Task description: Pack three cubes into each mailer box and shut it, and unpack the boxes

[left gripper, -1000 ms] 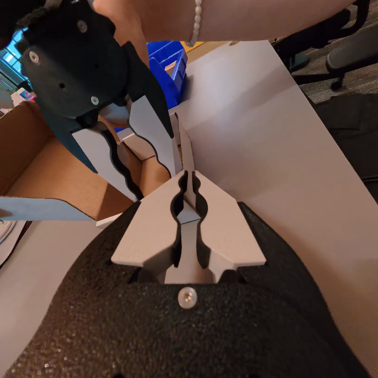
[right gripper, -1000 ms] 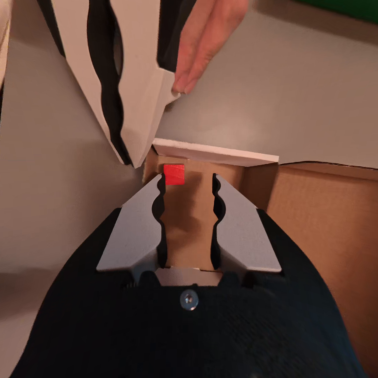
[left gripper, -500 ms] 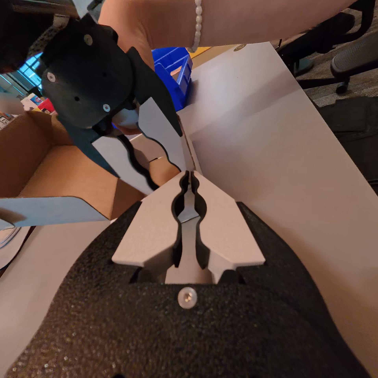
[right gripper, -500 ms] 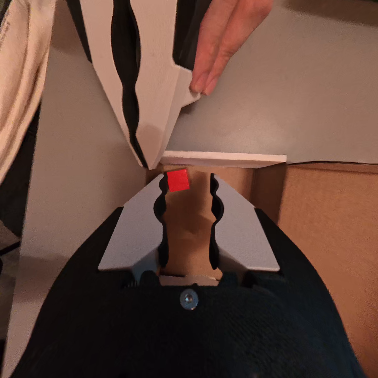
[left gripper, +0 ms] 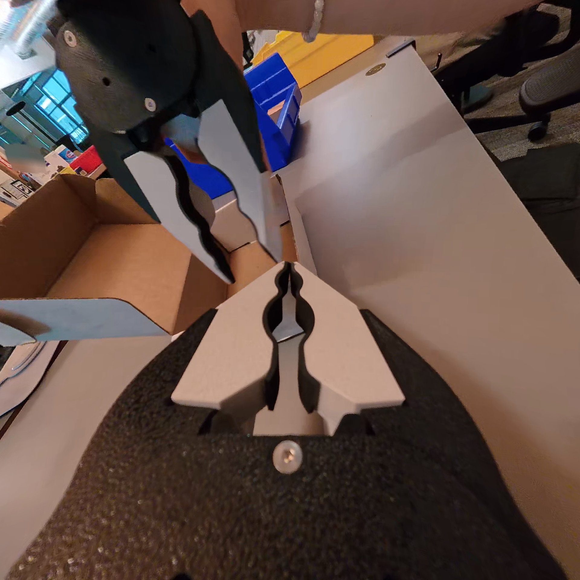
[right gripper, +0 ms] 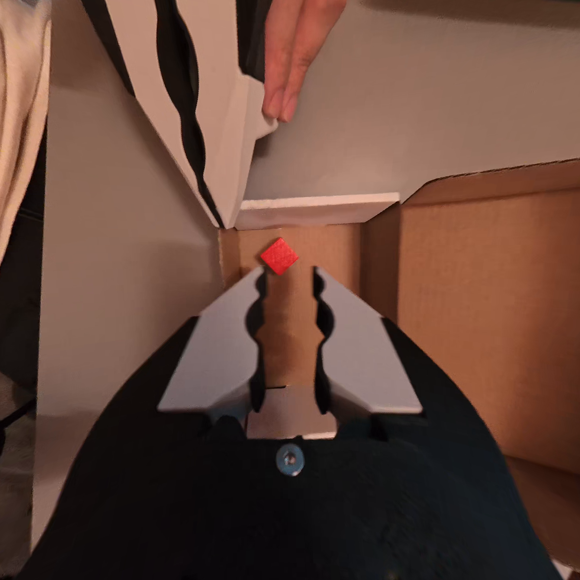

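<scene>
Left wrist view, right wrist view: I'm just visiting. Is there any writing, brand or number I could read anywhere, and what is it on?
Small packages far off at the left: printed, but too small and blurred to read.
Black-and-white tag beside them: a pattern, too small to make out.
Mailer box, red cube, left claw, right claw: no writing visible.

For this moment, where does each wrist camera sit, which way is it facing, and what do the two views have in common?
Left wrist view: sits on the left gripper, facing across the open mailer box and table towards a blue bin; the jaws pinch a box flap; a forearm with a bracelet shows.
Right wrist view: sits on the right gripper, facing down into the box at a red cube; the jaws are apart; the person's fingers show.
Shared: the box, the table, and each view shows the other gripper.
</scene>
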A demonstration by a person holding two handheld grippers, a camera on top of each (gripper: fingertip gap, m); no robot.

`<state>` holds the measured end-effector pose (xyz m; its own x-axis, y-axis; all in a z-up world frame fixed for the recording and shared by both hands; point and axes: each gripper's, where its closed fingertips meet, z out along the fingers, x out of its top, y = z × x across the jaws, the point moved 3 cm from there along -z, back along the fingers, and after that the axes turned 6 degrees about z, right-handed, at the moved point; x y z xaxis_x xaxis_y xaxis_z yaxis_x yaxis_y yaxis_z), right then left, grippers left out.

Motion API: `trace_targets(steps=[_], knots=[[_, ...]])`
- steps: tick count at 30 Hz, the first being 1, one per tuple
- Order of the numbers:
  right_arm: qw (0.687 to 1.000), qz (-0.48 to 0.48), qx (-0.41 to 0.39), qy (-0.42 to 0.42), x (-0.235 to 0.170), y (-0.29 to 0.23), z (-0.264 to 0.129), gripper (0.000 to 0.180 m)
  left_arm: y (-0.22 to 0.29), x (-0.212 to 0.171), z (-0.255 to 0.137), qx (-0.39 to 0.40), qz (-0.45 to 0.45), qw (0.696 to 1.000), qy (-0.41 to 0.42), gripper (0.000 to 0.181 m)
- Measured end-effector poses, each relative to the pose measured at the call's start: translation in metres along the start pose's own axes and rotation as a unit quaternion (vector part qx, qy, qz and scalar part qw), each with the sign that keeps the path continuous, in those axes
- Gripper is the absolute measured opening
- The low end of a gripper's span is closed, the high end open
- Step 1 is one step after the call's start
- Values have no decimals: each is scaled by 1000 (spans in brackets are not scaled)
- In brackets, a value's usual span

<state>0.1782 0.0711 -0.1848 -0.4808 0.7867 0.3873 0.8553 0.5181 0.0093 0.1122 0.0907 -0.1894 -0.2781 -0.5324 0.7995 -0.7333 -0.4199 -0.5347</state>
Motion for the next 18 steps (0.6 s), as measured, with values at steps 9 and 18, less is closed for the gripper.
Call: trace_targets(steps=[9, 18], knots=[[998, -32, -10, -62, -12, 1, 31, 51, 0, 0, 0, 1, 2, 1000, 0, 0], [977, 204, 56, -31, -12, -5, 14, 52, -1, 0, 1, 3, 3, 1000, 0, 0]])
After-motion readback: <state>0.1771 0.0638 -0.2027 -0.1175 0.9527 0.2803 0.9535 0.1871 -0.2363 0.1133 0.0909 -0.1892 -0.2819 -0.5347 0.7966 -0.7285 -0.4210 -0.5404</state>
